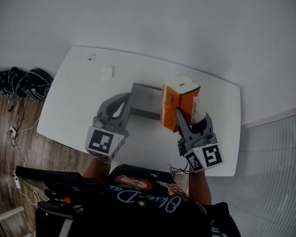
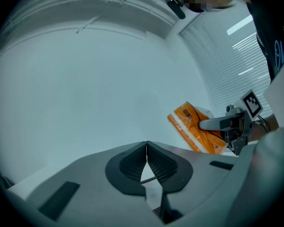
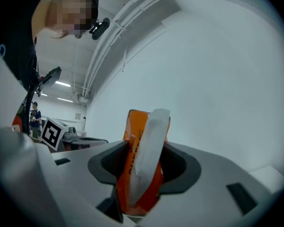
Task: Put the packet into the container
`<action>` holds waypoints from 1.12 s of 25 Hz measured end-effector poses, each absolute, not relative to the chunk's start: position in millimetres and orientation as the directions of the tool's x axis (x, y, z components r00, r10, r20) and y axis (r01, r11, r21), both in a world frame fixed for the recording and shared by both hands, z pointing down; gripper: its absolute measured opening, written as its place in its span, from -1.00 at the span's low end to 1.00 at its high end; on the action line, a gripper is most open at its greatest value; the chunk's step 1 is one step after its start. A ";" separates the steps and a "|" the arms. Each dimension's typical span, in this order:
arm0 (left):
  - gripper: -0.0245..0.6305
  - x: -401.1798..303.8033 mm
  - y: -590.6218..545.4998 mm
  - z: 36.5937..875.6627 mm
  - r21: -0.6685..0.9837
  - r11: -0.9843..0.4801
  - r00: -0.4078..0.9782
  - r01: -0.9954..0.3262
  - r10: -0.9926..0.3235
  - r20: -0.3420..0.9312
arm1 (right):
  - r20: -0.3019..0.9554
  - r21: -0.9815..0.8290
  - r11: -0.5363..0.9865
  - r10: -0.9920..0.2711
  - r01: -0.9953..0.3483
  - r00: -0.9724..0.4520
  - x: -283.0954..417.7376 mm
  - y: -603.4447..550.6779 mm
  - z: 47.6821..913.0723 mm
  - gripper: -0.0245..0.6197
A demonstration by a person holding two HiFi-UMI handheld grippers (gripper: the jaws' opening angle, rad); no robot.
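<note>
Right hand-held gripper (image 1: 188, 113) with packet (image 1: 179, 98) beside container (image 1: 146, 100)

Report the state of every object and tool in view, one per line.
Orange plastic packet: upright, clamped sideways, apparently not yet inside the container.
Grey rectangular container: open-topped, standing on the white table.
Right tool: shut on the packet.
Left tool: shut, tips together.

The worktop (image 1: 74, 102) is viewed steeply from overhead; each gripper view is aimed closely along its own jaws. The orange packet (image 1: 180, 105) is shared by all three.
</note>
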State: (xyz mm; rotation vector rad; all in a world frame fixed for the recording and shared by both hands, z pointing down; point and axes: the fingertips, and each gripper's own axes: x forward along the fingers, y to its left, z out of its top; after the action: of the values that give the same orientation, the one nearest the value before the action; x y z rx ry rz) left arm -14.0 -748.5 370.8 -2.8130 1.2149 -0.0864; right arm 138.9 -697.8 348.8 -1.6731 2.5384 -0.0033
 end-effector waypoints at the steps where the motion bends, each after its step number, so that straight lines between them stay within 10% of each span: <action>1: -0.90 -12.0 -750.0 370.2 -0.093 -0.680 0.681 -0.728 -0.732 0.025 | -0.082 -0.057 0.392 -0.918 -0.918 -0.387 143.7 -697.8 348.3 -0.30; 28: -0.90 -27.6 -787.7 363.9 -0.084 -0.589 0.586 -0.804 -0.808 0.052 | 0.390 0.209 0.789 -0.609 -0.578 -0.690 83.9 -809.8 439.3 -0.29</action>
State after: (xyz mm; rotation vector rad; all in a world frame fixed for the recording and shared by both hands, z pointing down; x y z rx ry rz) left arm -27.6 -787.7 363.9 -2.7524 1.3999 -0.1311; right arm 83.9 -809.8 439.3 -1.1923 3.3889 0.1280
